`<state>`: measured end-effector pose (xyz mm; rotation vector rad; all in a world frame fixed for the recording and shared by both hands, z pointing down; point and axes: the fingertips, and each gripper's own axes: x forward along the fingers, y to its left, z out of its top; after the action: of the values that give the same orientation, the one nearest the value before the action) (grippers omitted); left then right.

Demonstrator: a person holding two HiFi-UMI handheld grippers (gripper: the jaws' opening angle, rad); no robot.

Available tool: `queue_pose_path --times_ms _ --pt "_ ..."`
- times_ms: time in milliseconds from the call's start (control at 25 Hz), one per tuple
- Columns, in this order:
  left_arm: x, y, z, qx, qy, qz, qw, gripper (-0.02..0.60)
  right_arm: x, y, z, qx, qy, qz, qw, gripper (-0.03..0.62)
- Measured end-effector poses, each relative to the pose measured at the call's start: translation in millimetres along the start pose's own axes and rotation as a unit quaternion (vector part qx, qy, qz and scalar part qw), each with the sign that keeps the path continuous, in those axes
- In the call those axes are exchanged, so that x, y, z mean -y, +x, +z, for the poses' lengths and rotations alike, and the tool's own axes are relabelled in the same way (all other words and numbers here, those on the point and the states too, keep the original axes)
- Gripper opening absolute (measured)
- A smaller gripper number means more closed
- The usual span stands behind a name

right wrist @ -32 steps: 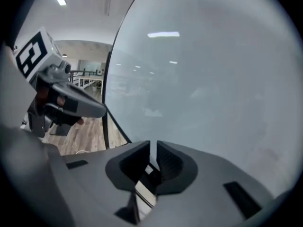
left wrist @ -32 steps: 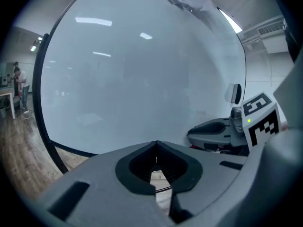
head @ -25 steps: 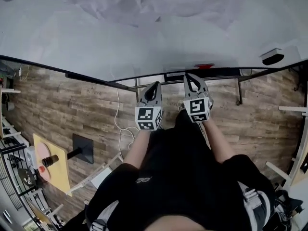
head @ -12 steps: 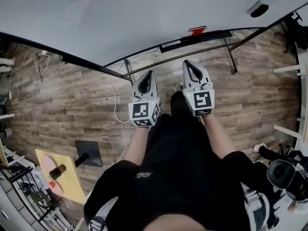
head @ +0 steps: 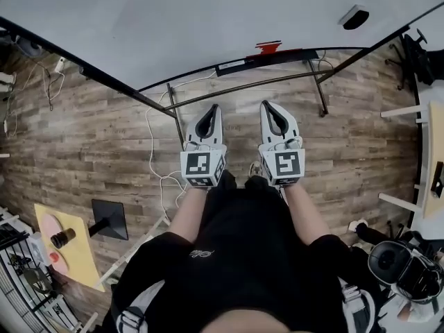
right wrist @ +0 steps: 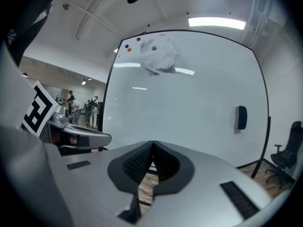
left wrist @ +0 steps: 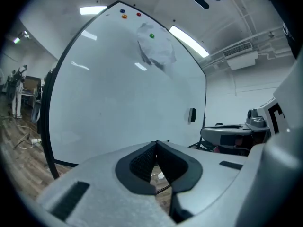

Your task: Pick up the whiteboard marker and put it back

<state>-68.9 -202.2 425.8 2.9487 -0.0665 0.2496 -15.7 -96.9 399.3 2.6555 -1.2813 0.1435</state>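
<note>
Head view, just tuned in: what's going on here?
A person stands facing a large white whiteboard, holding the left hand-held gripper and the right hand-held gripper side by side in front of it. Both have their jaws together with nothing between them, so no marker is held. A small red object sits on the board's black ledge, too small to identify.

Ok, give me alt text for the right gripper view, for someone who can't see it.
The right hand-held gripper, jaws shut and empty, points at a big blank whiteboard. A crumpled white sheet hangs near its top among coloured magnets, and a dark eraser sticks to its right side.
</note>
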Motion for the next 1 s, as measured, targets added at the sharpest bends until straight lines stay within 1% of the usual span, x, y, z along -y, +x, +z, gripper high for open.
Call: queue_pose_path --times_ms 120,200,320,360,480,600,760,880,1000 --pt "16.2 -8.5 13.2 0.013 -0.001 0.018 0.9997 0.008 7.1 -14.1 11.3 0.01 0.003 0.011 1.0 0.003" --pt "30.9 -9.0 22.5 0.022 0.005 0.023 0.9995 0.008 18.4 -22.7 21.8 0.019 0.0 0.009 1.0 0.003" --pt "51.4 -8.6 29.0 0.026 0.013 0.025 0.9993 0.008 29.1 -30.7 35.1 0.061 -0.021 0.02 0.998 0.003" --pt "57.7 -10.9 28.4 0.026 0.014 0.025 0.9993 0.008 30.5 -34.0 36.1 0.067 -0.026 0.024 0.997 0.003" --pt "73.3 -14.9 25.6 0.025 0.018 0.024 0.9992 0.008 36.0 -41.1 32.3 0.063 -0.019 0.031 0.997 0.003" --pt "83.9 -13.6 31.9 0.031 0.024 0.023 0.9989 0.008 42.0 -46.9 32.8 0.062 -0.015 0.035 0.997 0.003" --pt "90.7 -9.7 43.5 0.043 0.037 0.022 0.9981 0.008 49.1 -49.6 35.6 0.07 -0.012 0.037 0.997 0.003" --pt "94.9 -7.3 43.1 0.042 0.039 0.017 0.9982 0.008 54.5 -52.8 30.2 0.053 -0.006 0.03 0.998 0.003" --pt "97.7 -4.5 42.1 0.041 0.041 0.013 0.9982 0.008 55.5 -53.8 29.8 0.063 -0.007 0.032 0.997 0.003"
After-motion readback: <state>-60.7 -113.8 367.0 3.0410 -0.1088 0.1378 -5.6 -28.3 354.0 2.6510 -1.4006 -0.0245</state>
